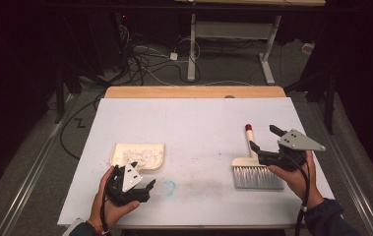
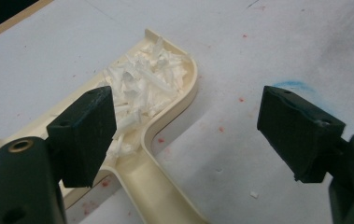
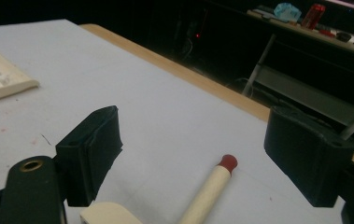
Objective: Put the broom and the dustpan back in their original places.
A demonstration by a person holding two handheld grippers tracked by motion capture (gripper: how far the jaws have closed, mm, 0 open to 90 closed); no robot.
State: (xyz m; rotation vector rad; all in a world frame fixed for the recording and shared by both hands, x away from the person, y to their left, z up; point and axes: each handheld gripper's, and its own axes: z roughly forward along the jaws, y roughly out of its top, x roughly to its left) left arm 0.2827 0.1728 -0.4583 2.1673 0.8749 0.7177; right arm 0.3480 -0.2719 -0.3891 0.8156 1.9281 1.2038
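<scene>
Brush [image 1: 254,167]: from the high view I see it flat on the white table [image 1: 199,123], bristles toward me, red-tipped handle pointing away, at the right side.
Right gripper [image 1: 265,139]: high view, I hold it just above the brush handle with the jaws spread and nothing between the pads.
Dustpan [image 1: 139,156]: high view, left of centre, loaded with white shreds; my left gripper [image 1: 144,189] sits just near its handle end.
Left gripper view: dustpan [image 2: 165,140] lies between and below the wide-apart jaws, shreds [image 2: 142,84] piled in its bowl; neither pad presses on the handle.
Right gripper view: brush handle [image 3: 209,189] lies on the table under the open jaws, untouched.
Risk: if I bump the dustpan while closing on its handle, I judge the light shreds would spill back onto the table; a careless pass could also roll the brush.
Hard to read: the bristles are cut off in the right gripper view, and a faint blue smear [image 1: 169,186] may be chalk, I think.
</scene>
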